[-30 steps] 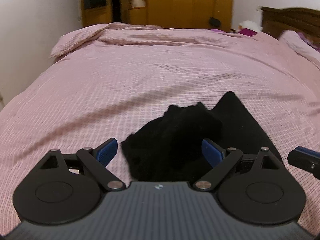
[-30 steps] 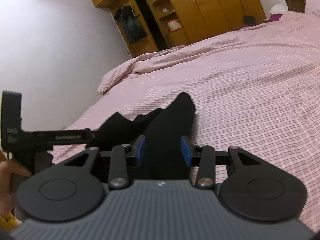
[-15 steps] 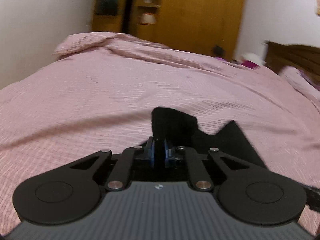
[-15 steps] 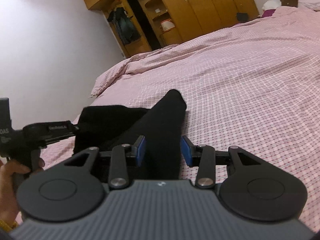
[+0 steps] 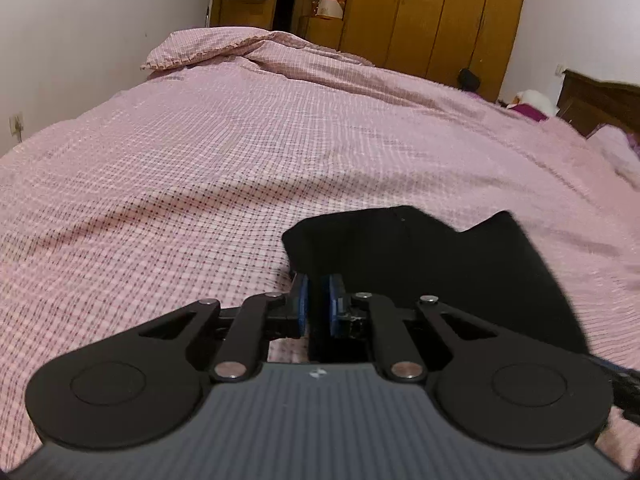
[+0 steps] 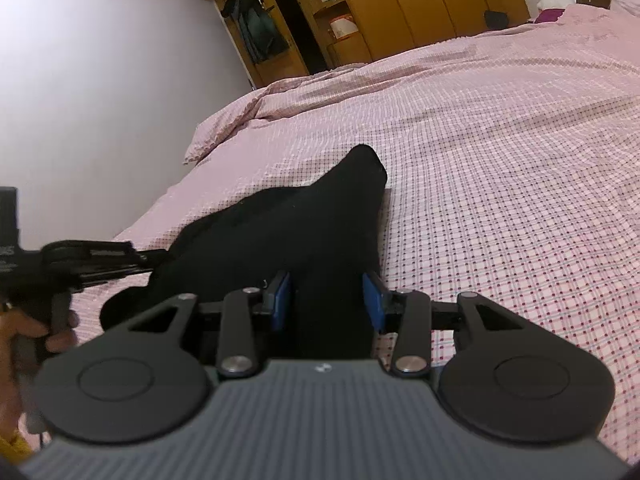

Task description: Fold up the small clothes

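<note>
A small black garment (image 5: 440,264) lies on the pink checked bedspread (image 5: 200,184). My left gripper (image 5: 319,296) is shut on its near left edge, the blue pads pinching a fold of black cloth. In the right wrist view the same garment (image 6: 312,224) stretches away to a pointed far corner. My right gripper (image 6: 328,300) is shut on its near right part, with thick cloth filling the gap between the pads. The left gripper (image 6: 158,258) comes in from the left there, held by a hand (image 6: 24,332), its tip at the cloth's left edge.
The bedspread (image 6: 500,160) covers a wide bed with a bunched fold (image 5: 224,48) at the far left. Wooden wardrobes (image 5: 440,12) stand behind the bed, a dark headboard (image 5: 600,100) at the far right. A white wall (image 6: 100,80) runs along the left.
My left gripper has gone from wide open around the crumpled cloth to shut on its edge. The bunched left part is now drawn out flatter. The right gripper has stayed put.
</note>
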A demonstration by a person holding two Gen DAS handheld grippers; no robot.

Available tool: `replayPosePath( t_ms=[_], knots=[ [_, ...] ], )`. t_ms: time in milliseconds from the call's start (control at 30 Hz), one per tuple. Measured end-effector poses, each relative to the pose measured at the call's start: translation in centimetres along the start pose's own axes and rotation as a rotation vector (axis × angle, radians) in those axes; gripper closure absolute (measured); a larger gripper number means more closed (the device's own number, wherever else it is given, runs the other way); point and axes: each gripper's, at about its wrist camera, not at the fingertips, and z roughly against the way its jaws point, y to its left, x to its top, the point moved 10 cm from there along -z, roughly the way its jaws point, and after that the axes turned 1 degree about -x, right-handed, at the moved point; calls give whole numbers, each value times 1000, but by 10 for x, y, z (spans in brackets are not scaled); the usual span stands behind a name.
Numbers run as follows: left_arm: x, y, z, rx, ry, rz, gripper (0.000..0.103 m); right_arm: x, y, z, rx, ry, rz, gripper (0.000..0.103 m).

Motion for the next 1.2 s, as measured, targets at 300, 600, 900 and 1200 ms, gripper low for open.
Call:
replayPosePath(
  t_ms=[300, 600, 900, 1200],
  knots=[
    [-28, -11, 38, -60, 33, 39, 30, -5, 6, 7, -8, 7, 15, 60],
    [-81, 11, 36, 55, 129, -2, 30, -25, 9, 8, -2, 57, 17, 61],
    [-76, 9, 40, 49, 136, 10, 29, -45, -1, 8, 3, 137, 20, 50],
    [-31, 1, 46, -24, 65, 74, 18, 2, -8, 15, 11, 31, -43, 32]
  ],
)
